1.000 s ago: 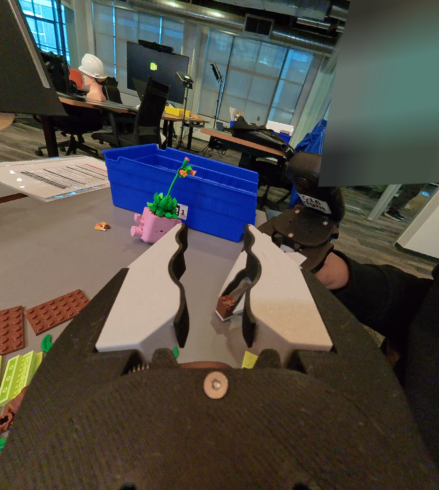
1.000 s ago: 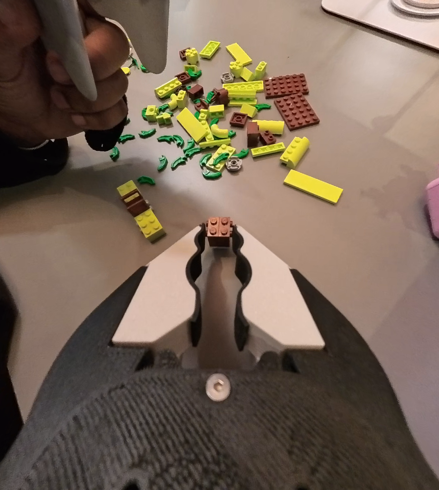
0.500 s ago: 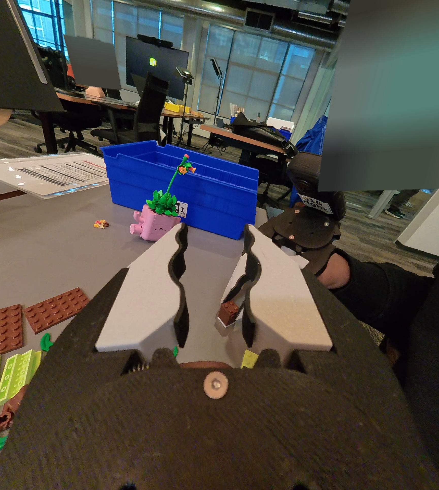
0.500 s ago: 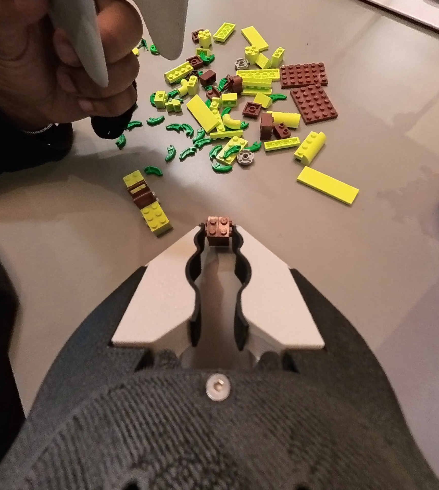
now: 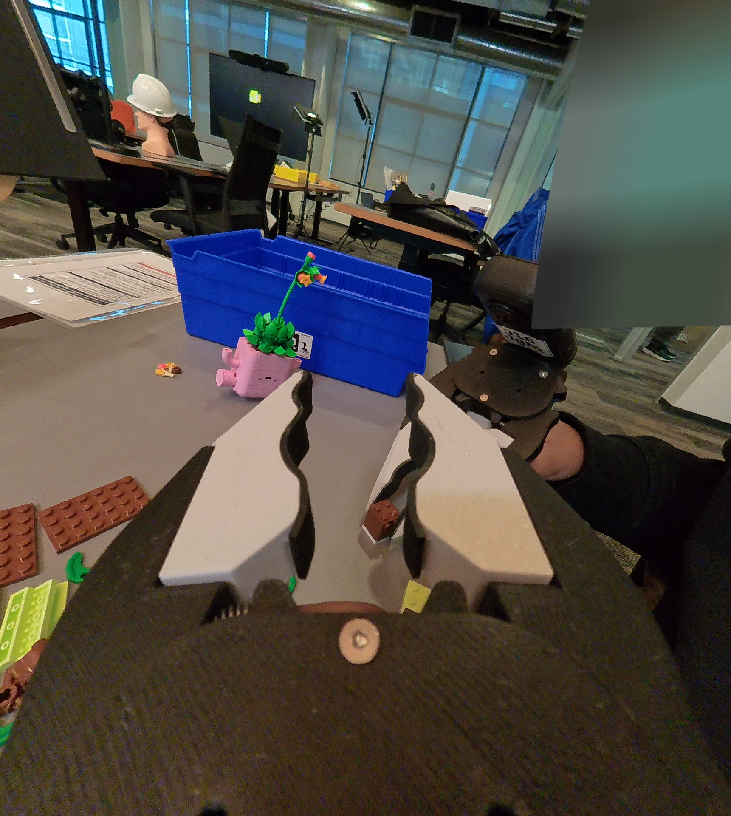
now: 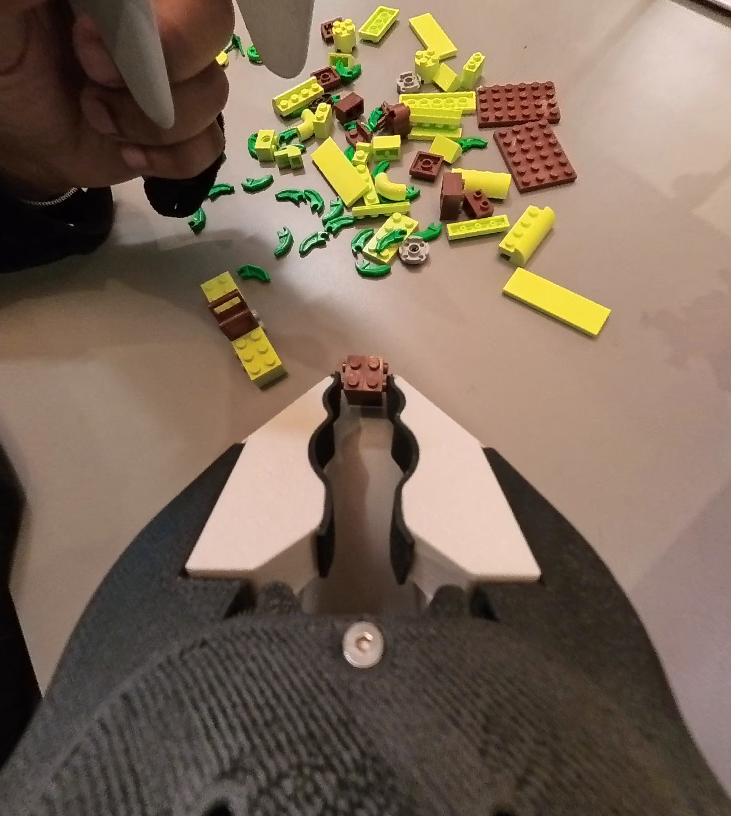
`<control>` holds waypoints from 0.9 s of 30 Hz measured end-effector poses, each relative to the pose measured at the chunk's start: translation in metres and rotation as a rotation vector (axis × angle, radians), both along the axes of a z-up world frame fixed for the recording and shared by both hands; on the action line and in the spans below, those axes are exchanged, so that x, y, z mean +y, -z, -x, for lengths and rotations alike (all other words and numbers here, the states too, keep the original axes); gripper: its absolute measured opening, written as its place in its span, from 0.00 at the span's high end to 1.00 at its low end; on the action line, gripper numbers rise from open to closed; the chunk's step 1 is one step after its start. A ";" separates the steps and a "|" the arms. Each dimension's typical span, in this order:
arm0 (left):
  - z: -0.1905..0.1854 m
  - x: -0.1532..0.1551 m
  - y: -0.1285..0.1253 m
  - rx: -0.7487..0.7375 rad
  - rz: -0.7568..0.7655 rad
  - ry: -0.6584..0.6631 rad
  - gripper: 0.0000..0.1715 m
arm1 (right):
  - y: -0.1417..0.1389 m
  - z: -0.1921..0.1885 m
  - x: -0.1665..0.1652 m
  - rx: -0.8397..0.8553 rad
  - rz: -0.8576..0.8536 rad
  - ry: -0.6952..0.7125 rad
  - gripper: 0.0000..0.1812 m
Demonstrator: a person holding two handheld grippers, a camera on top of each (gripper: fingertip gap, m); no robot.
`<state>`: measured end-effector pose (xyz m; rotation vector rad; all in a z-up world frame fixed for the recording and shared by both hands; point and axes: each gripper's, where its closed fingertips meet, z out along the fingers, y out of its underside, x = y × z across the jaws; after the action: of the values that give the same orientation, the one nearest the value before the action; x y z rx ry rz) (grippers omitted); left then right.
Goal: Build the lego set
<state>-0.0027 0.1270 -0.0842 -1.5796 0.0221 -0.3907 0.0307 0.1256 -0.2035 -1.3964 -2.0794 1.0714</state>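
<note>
Pinching a small brown brick (image 6: 364, 379) at its very tips, the right tool (image 6: 364, 384) hangs above the grey desk (image 6: 575, 441), studs of the brick facing up toward the camera. In the left wrist view the same brick (image 5: 380, 521) shows at about 3 o'clock from the gap of the left tool (image 5: 357, 388), whose two fingers stand spread apart with nothing between them.

From the held brick in the right wrist view, a short assembly of lime and brown bricks (image 6: 242, 329) lies on the desk at about 10 o'clock, close by. Farther off, toward 12 o'clock, spreads the loose pile of lime, brown and green pieces (image 6: 381, 168). Two brown studded plates (image 6: 527, 132) lie side by side at the 1 o'clock edge of that pile, and a flat lime tile (image 6: 555, 302) rests alone at 2 o'clock. A hand (image 6: 76, 101) gripping the left tool fills the 11 o'clock corner.

In the left wrist view, a pink pot with a green plant and a flower stalk (image 5: 262, 366) stands upright at 11 o'clock from the tool tips, just in front of a blue bin (image 5: 310, 309). A tiny orange and yellow piece (image 5: 168, 369) lies at 9 o'clock from the pot.
</note>
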 end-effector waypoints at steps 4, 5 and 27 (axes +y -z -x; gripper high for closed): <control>0.000 0.000 0.000 0.002 0.001 0.000 0.77 | 0.001 0.000 0.000 -0.002 -0.003 -0.003 0.90; 0.000 0.000 0.000 0.001 0.001 0.000 0.77 | 0.001 0.000 -0.001 -0.003 -0.003 -0.003 0.90; 0.004 -0.002 -0.003 -0.013 -0.011 -0.012 0.77 | 0.007 -0.021 -0.014 -0.030 -0.043 -0.184 0.90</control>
<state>-0.0065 0.1249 -0.0817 -1.5658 0.0050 -0.3906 0.0520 0.1113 -0.2110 -1.2269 -2.2748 1.0758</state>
